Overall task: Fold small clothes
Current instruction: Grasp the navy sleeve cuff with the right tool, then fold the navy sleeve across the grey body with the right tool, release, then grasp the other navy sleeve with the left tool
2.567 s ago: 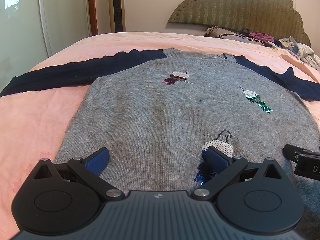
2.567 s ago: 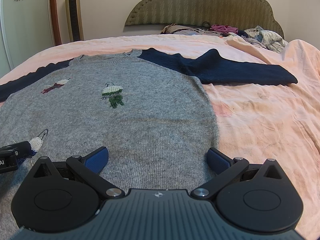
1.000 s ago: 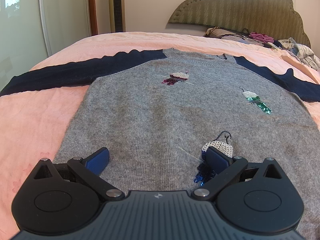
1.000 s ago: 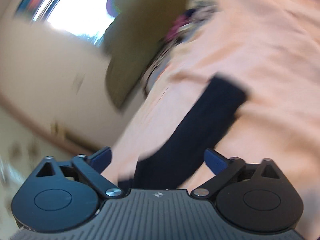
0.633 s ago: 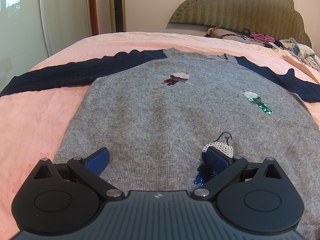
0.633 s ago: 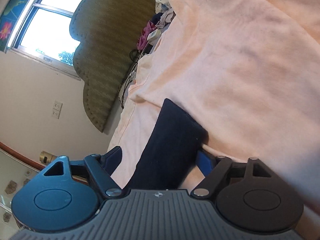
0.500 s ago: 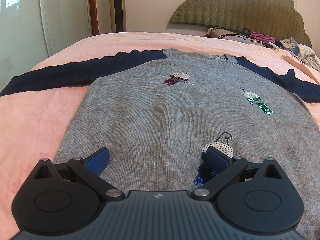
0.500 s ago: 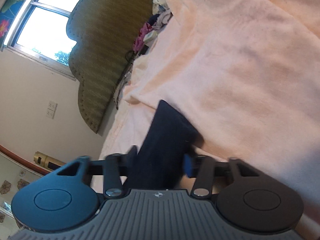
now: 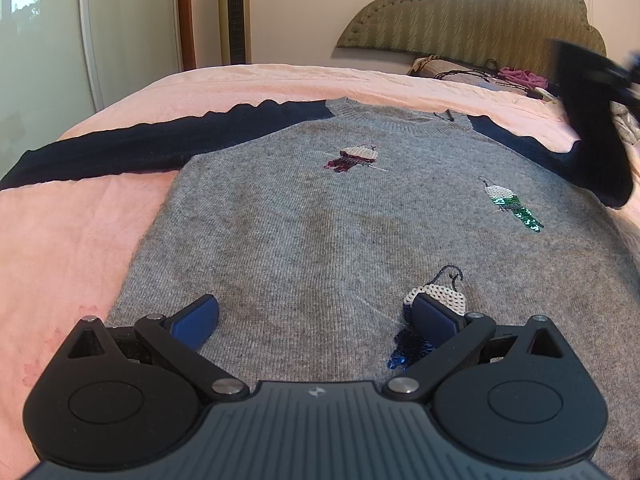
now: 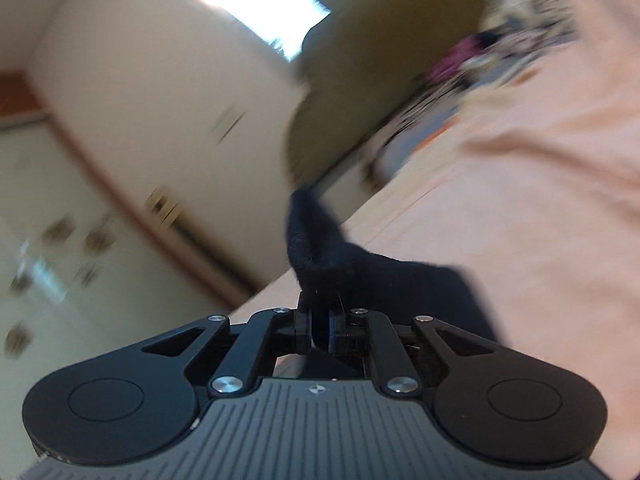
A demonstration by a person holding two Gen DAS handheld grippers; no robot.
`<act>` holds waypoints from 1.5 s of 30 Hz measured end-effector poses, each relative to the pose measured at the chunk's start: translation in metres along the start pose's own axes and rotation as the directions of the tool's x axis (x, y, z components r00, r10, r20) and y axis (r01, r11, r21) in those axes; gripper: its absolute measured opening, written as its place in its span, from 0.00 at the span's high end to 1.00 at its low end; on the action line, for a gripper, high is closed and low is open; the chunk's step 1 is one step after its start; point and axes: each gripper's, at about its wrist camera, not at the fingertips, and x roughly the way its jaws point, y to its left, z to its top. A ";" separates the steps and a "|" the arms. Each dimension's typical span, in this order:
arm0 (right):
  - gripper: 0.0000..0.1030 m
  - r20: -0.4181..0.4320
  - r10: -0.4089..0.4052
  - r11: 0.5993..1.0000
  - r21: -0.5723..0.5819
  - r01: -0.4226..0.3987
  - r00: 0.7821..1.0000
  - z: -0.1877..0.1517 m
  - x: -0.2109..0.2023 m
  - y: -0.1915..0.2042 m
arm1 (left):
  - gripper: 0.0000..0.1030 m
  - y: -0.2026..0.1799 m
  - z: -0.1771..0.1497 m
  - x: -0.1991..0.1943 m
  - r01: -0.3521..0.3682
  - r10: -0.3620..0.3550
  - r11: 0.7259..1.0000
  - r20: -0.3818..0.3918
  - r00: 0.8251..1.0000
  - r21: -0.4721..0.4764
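Note:
A grey sweater with navy sleeves and sequin patches lies flat, face up, on the pink bedspread. Its left navy sleeve stretches out flat to the left. My left gripper is open and empty, low over the sweater's hem. My right gripper is shut on the cuff of the right navy sleeve and holds it off the bed. In the left wrist view that sleeve hangs lifted at the far right. The right wrist view is blurred by motion.
A padded olive headboard stands at the far end of the bed. A heap of loose clothes lies in front of it. A gold tower fan and a glass door are at the left.
My right gripper closed on the right sleeve's cuff and lifted it off the bed, swinging quickly. The left gripper and the sweater's body have stayed still.

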 end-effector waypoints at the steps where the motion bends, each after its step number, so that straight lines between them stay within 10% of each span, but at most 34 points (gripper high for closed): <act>1: 0.86 -0.055 0.032 0.999 -0.009 -0.033 0.998 -0.012 0.020 0.018 | 0.00 0.000 0.000 0.000 0.001 -0.001 1.000 0.001 1.000 -0.001; 7: 0.71 -0.246 -0.006 0.992 -0.123 -0.025 0.969 -0.097 0.104 0.085 | 0.00 0.001 -0.001 -0.001 0.003 -0.003 1.000 0.002 1.000 -0.001; 9: 0.04 -0.259 -0.050 0.991 -0.131 0.017 0.965 -0.113 0.113 0.080 | 0.00 0.002 -0.001 -0.001 0.009 -0.009 1.000 0.004 1.000 -0.006; 18: 0.01 -0.175 0.048 0.999 0.002 -0.048 0.983 -0.117 0.006 0.044 | 0.00 0.012 0.017 -0.006 0.068 -0.070 0.994 -0.021 0.997 -0.084; 21: 0.01 -0.138 -0.005 0.998 -0.065 -0.004 0.990 -0.131 -0.022 0.032 | 0.00 0.024 0.044 -0.013 0.237 -0.231 0.935 0.054 0.971 -0.264; 24: 0.01 -0.099 -0.028 0.993 -0.119 0.017 0.995 -0.139 -0.030 0.027 | 0.00 0.022 0.082 0.013 0.407 -0.414 0.842 0.060 0.908 -0.354; 30: 0.01 -0.115 0.004 0.999 -0.051 -0.010 0.993 -0.138 -0.023 0.013 | 0.00 -0.014 0.118 0.093 0.394 -0.448 0.856 -0.100 0.888 -0.335; 35: 0.01 -0.104 0.029 1.000 -0.001 -0.029 0.994 -0.137 -0.023 0.005 | 0.00 -0.034 0.117 0.110 0.332 -0.365 0.910 -0.099 0.926 -0.248; 41: 0.00 -0.103 0.028 1.000 0.003 -0.028 0.994 -0.138 -0.021 0.004 | 0.61 -0.056 0.121 0.111 0.337 -0.359 0.927 -0.125 0.925 -0.164; 42: 0.00 -0.101 0.028 1.000 0.004 -0.028 0.994 -0.138 -0.021 0.005 | 0.85 -0.059 0.122 0.111 0.319 -0.338 0.936 -0.130 0.932 -0.148; 45: 0.00 -0.099 0.026 1.000 0.002 -0.026 0.995 -0.139 -0.021 0.006 | 0.93 -0.053 0.129 0.108 0.315 -0.335 0.935 -0.113 0.936 -0.162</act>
